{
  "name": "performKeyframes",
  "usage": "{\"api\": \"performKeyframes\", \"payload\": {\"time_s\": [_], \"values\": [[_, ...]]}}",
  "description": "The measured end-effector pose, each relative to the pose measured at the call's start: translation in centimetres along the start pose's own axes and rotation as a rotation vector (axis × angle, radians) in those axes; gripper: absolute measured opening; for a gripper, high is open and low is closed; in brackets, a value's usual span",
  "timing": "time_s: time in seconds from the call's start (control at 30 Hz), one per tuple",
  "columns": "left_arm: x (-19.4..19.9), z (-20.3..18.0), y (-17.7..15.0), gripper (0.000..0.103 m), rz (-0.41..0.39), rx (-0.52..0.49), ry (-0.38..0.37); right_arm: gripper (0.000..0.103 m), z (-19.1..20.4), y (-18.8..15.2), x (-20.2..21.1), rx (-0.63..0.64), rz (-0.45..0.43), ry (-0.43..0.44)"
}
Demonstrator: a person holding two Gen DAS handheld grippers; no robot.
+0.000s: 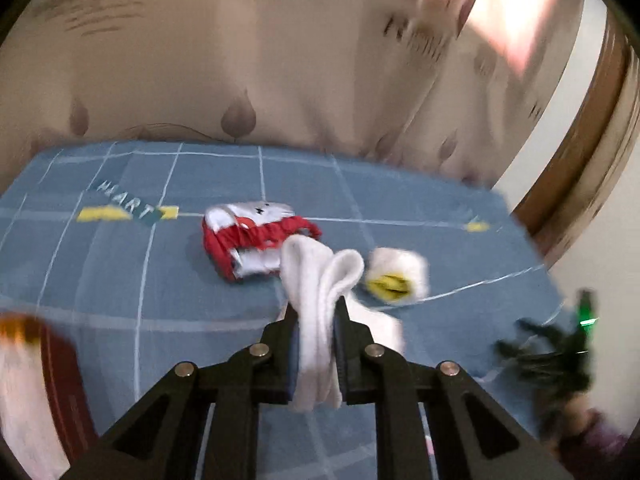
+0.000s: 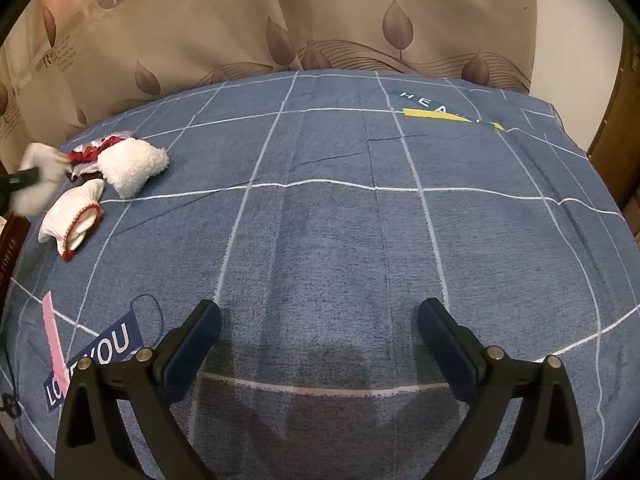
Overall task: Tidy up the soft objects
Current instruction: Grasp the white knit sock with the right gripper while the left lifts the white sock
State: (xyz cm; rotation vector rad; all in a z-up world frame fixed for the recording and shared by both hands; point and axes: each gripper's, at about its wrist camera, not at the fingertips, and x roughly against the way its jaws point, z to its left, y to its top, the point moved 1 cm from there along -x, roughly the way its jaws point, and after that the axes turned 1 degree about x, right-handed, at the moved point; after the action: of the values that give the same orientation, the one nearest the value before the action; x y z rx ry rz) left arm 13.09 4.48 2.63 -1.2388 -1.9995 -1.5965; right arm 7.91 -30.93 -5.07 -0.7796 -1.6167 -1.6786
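My left gripper [image 1: 318, 312] is shut on a white sock [image 1: 320, 280], held above the blue checked bedsheet [image 1: 120, 280]. Just beyond it lie a red and white cloth [image 1: 248, 240] and a white fluffy item with a yellow patch [image 1: 396, 276]. In the right wrist view my right gripper [image 2: 320, 320] is open and empty over bare sheet [image 2: 340, 220]. At far left there lie a white fluffy item [image 2: 134, 168], the red and white cloth [image 2: 90, 154] and white gloves with red cuffs [image 2: 74, 216]. The left gripper [image 2: 24, 178] shows there, blurred, holding the sock [image 2: 36, 176].
A beige leaf-print curtain [image 2: 320, 12] hangs behind the bed. A wooden frame [image 1: 580, 160] stands at the right. A dark blurred object with a green light [image 1: 560, 344] is at the right edge of the bed. A dark red box [image 2: 10, 248] is at the left edge.
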Motion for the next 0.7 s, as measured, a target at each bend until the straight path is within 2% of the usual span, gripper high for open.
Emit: {"api": "performKeyframes", "payload": {"time_s": [0.2, 0.53, 0.63, 0.7], "values": [[6.3, -0.5, -4.8, 0.015, -0.042, 0.173, -0.059, 0.099, 0.1, 0.0, -0.1, 0.007, 0.003, -0.007], [13.8, 0.3, -12.2, 0.015, -0.079, 0.321, -0.038, 0.100, 0.5, 0.0, -0.2, 0.021, 0.007, -0.021], [15.8, 1.0, -13.6, 0.015, -0.099, 0.340, -0.030, 0.099, 0.9, -0.1, 0.5, 0.032, -0.027, 0.033], [16.8, 1.3, -14.3, 0.015, -0.100, 0.334, -0.019, 0.097, 2.4, -0.2, 1.5, 0.063, -0.048, 0.136]]}}
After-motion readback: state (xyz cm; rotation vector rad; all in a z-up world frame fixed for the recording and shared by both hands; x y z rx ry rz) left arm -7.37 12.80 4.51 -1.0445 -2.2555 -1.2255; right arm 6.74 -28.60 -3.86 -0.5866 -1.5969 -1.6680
